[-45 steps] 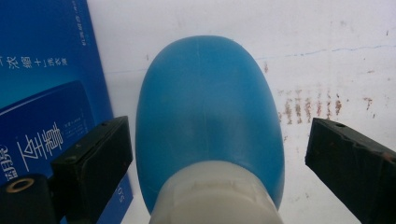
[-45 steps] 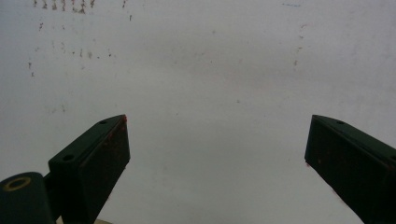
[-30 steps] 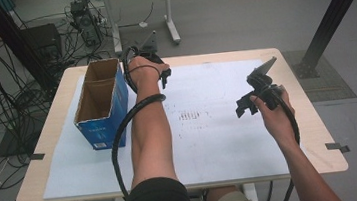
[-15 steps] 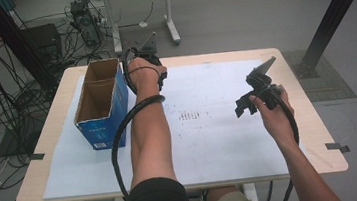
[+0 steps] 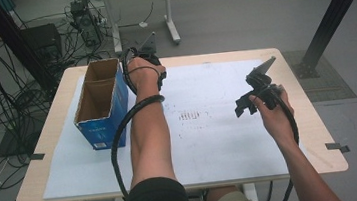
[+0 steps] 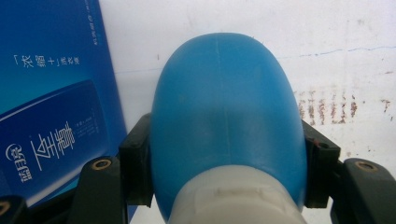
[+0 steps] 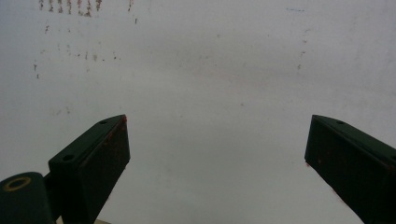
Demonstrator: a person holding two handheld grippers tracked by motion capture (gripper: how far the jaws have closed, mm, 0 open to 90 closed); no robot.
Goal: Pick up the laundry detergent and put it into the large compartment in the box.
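L gripper (image 6: 224, 186) is clamping a blue bottle (image 6: 224, 116) btwn its two black jaws; the jaws have just been closing and are now pressing on both sides of the bottle's body, w/ the white neck part sitting nearest the camera and the rounded blue end pointing away past the jaw tips. Just beside the L jaw, a blue carton (image 6: 51, 107) w/ white lettering is standing on the white sheet (image 6: 336, 51). Beyond the R jaw, faint reddish marks are showing on the sheet. In the high view the L hand (image 5: 144, 74) is sitting next to the open-topped carton (image 5: 100, 106) at the far side of the table (image 5: 315, 131). R gripper (image 7: 217, 158) is hanging released, jaws spread wide apart w/ nothing btwn them, bare white sheet beyond the tips; it's well apart from the bottle
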